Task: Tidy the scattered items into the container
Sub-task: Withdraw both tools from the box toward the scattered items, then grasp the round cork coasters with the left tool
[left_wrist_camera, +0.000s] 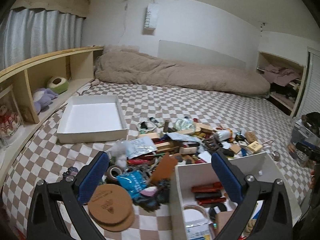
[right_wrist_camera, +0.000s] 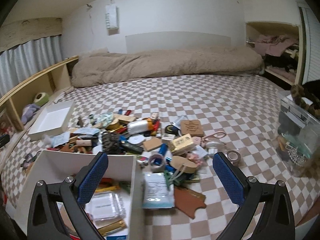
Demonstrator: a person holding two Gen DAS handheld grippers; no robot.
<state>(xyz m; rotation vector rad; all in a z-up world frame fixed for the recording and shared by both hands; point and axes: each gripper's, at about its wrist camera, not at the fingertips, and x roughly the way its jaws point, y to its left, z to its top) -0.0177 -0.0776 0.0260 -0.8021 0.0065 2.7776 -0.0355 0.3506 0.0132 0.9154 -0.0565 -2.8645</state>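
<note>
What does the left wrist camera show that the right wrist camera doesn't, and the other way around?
Only the left wrist view shows the two stacked round cork coasters and the blue packet beside them.

Only the right wrist view shows the clear plastic bin at the bed's right edge and the square cork coaster.

Both show the empty white tray by the shelf, the near white box already holding items, the beige duvet, and open tongs, left and right.

The box (right_wrist_camera: 88, 160) sits just ahead of the right gripper (right_wrist_camera: 160, 177), to its left, with the pile (right_wrist_camera: 140, 138) behind it. The tray (right_wrist_camera: 50, 120) lies far left beyond, the blanket (right_wrist_camera: 170, 64) along the bed's (right_wrist_camera: 220, 108) far edge.
</note>
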